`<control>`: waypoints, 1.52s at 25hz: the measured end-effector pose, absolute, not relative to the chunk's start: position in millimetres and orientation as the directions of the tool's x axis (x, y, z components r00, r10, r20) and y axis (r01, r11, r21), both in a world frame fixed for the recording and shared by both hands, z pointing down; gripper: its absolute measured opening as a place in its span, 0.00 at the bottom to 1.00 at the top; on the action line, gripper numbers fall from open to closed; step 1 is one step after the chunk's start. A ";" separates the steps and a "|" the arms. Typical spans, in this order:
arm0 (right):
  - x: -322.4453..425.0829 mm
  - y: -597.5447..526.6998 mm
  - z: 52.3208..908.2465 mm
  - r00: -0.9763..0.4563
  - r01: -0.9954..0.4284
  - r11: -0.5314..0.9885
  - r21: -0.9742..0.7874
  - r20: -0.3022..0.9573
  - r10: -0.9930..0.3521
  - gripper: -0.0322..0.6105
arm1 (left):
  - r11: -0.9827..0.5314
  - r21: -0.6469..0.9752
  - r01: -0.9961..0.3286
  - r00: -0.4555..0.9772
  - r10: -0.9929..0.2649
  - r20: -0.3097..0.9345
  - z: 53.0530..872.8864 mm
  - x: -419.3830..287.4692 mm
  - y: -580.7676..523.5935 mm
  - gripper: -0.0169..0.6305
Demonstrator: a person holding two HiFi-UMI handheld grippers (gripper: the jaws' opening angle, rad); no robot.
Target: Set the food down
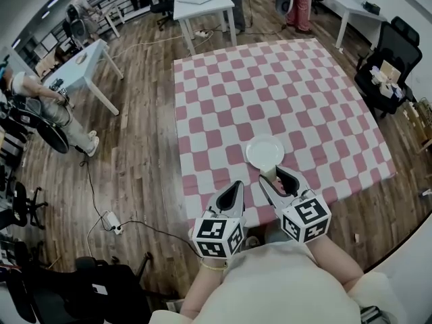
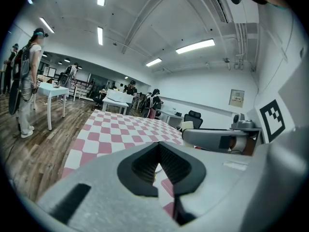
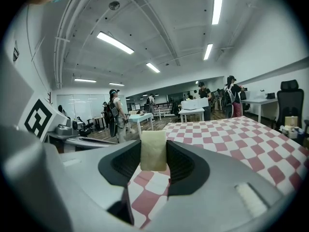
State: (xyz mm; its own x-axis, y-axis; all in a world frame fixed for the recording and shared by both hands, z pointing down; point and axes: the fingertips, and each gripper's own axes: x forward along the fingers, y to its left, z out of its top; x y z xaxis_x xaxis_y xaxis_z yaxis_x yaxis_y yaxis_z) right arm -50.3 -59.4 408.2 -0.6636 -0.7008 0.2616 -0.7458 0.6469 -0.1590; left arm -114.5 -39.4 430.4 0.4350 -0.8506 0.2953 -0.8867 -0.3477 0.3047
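A pale cream block of food (image 3: 153, 150) stands upright between the pads of my right gripper (image 3: 153, 154), which is shut on it. In the head view that right gripper (image 1: 275, 176) hovers over the near edge of the pink-and-white checkered table (image 1: 297, 93), its tips just short of a round white plate (image 1: 264, 152) that has nothing on it. The food (image 1: 277, 180) shows only as a small pale bit between the fingers there. My left gripper (image 1: 237, 185) is beside it to the left, near the table's front edge. Its jaws meet at the tip, shut on nothing (image 2: 158, 146).
A black office chair (image 1: 386, 69) with a box on it stands right of the table. White tables (image 1: 204, 5) are behind it, and a light-blue table (image 1: 84, 66) with people nearby is at the left. A power strip (image 1: 111, 221) and cable lie on the wooden floor.
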 end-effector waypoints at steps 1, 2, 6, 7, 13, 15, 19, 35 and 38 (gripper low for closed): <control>-50.5 -60.2 409.3 -0.663 -0.747 0.646 -0.159 0.265 -0.700 0.31 | -0.348 0.303 -0.887 0.435 -0.850 0.297 430.9 -115.0 -40.0 0.03; -50.1 -60.9 410.6 -0.661 -0.748 0.644 -0.160 0.269 -0.701 0.31 | -0.348 0.302 -0.887 0.435 -0.849 0.299 431.5 -115.2 -40.7 0.03; -48.2 -67.8 416.9 -0.654 -0.754 0.638 -0.159 0.281 -0.702 0.31 | -0.347 0.299 -0.889 0.433 -0.848 0.305 436.2 -116.8 -45.5 0.03; -48.1 -70.3 418.2 -0.654 -0.753 0.638 -0.159 0.283 -0.701 0.31 | -0.344 0.299 -0.890 0.432 -0.848 0.307 437.6 -117.5 -47.5 0.03; -48.5 -87.7 422.9 -0.664 -0.742 0.653 -0.152 0.301 -0.685 0.31 | -0.329 0.299 -0.895 0.418 -0.853 0.313 442.3 -119.3 -63.2 0.03; -47.8 -94.1 424.7 -0.666 -0.739 0.657 -0.150 0.306 -0.680 0.31 | -0.328 0.296 -0.897 0.415 -0.854 0.314 443.1 -119.0 -69.7 0.03; -46.3 -107.3 427.0 -0.668 -0.736 0.660 -0.149 0.315 -0.674 0.31 | -0.314 0.305 -0.899 0.407 -0.857 0.317 445.5 -120.7 -81.3 0.03; -45.1 -155.6 448.8 -0.655 -0.743 0.649 -0.163 0.378 -0.655 0.31 | -0.292 0.327 -0.899 0.405 -0.838 0.365 467.1 -124.5 -121.9 0.03; -48.1 -163.7 454.5 -0.655 -0.741 0.650 -0.168 0.394 -0.645 0.31 | -0.283 0.333 -0.899 0.402 -0.835 0.376 472.2 -126.9 -129.0 0.03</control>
State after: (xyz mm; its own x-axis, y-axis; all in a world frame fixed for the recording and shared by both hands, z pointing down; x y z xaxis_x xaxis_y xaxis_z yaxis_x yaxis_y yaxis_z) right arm -48.1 -163.7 454.5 -0.6550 -0.6448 0.3941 -0.7410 0.6501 -0.1680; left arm -126.9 -129.0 472.2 0.4021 -0.8350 0.3755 -0.8994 -0.2835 0.3326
